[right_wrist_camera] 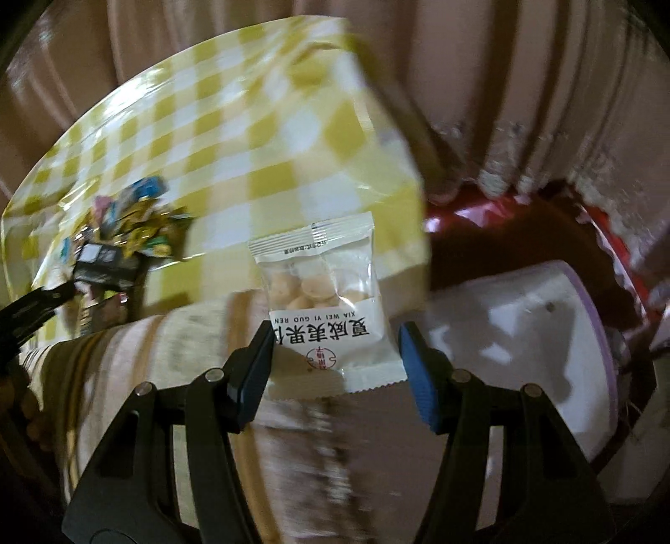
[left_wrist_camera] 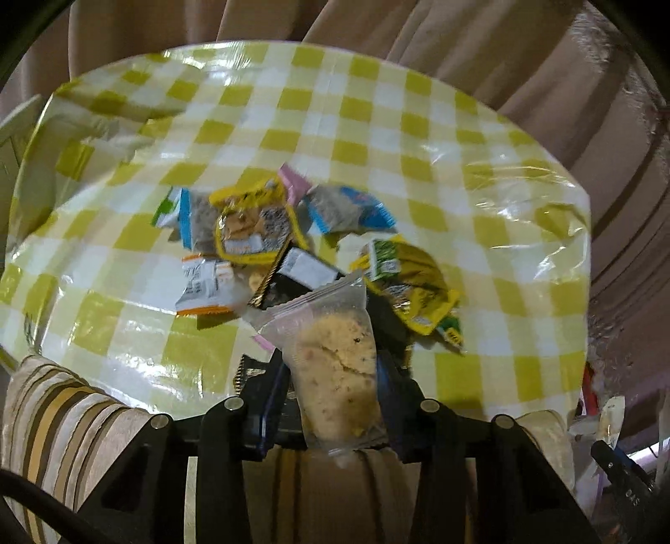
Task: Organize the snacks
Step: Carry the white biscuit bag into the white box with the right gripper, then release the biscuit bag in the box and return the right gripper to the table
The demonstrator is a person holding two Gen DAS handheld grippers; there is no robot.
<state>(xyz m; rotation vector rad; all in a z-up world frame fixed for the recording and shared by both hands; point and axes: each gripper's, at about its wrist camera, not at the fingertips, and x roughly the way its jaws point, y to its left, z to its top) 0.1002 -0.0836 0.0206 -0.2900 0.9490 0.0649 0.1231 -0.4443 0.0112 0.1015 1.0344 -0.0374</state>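
The left gripper (left_wrist_camera: 335,376) has its jaws closed on a clear packet holding a pale crumbly biscuit (left_wrist_camera: 335,355), lifted above the near edge of the worktop (left_wrist_camera: 418,125), which is covered in a glossy yellow-and-white checked cloth. Behind the packet lies the snack pile (left_wrist_camera: 293,242): yellow, blue, black and orange-trimmed wrappers overlapping one another in the middle of the cloth, with a yellow-green pack (left_wrist_camera: 410,280) just to the right. A striped cushion (left_wrist_camera: 63,414) runs along the near rim, and curtains (left_wrist_camera: 460,33) hang behind. The right gripper (right_wrist_camera: 335,355) stands with its jaws spread wide; a white nut packet with Chinese lettering (right_wrist_camera: 322,301) sits between the blue pads (right_wrist_camera: 421,376), but whether either pad touches it cannot be told. A white container with a purple rim (right_wrist_camera: 523,334) sits just right of it.
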